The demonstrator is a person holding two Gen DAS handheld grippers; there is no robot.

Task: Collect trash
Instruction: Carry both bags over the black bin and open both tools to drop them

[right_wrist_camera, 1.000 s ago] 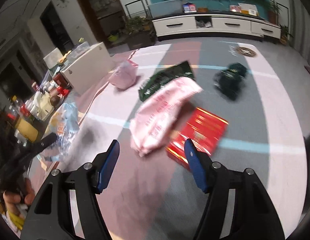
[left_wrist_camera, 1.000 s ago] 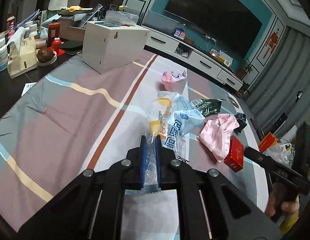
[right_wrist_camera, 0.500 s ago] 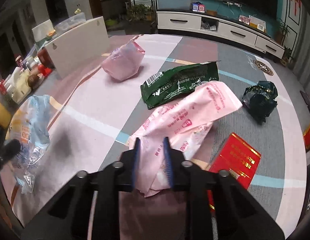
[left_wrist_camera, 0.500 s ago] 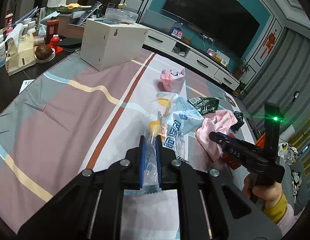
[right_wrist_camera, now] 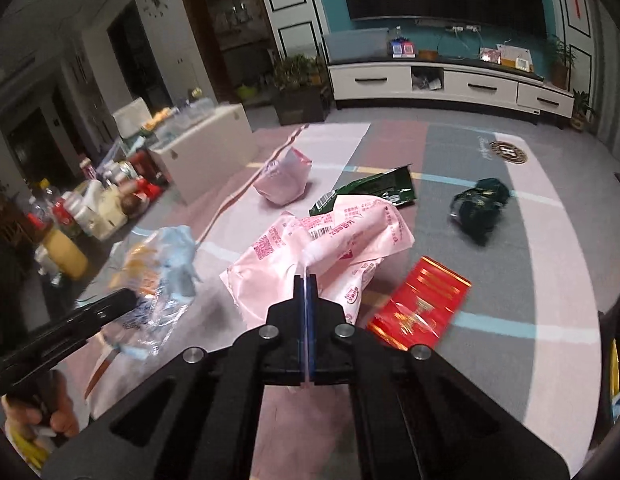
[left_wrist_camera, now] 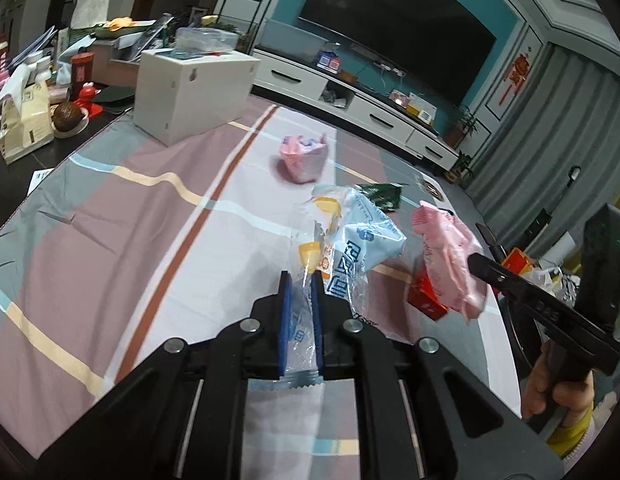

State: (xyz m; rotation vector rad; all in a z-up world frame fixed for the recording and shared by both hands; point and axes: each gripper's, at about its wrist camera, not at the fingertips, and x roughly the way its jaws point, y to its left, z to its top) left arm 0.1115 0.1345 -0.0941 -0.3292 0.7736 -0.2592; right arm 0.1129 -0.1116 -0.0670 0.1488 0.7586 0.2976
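striped cloth [left_wrist_camera: 110, 208] — wrappers, red packet [right_wrist_camera: 419, 304]

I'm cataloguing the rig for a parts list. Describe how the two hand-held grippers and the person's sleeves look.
Both are matte black. The left hand-held gripper has two angular arms with silver round bolts and blue pads on the fingers. The right hand-held gripper matches it; seen from the left wrist, its long black body carries small pale lettering and a green light. A yellow cuff shows at the right hand.

Matt woven cloth [left_wrist_camera: 110, 216], striped, covers the desk. Pale blue wrapper [left_wrist_camera: 349, 248]: thin, glossy, part-clear plastic film. Pink bag [right_wrist_camera: 321, 248]: crinkled, shiny printed plastic. Red box [right_wrist_camera: 421, 304]: glossy card with gold print. Claws: matt black plastic, bright metal screws.
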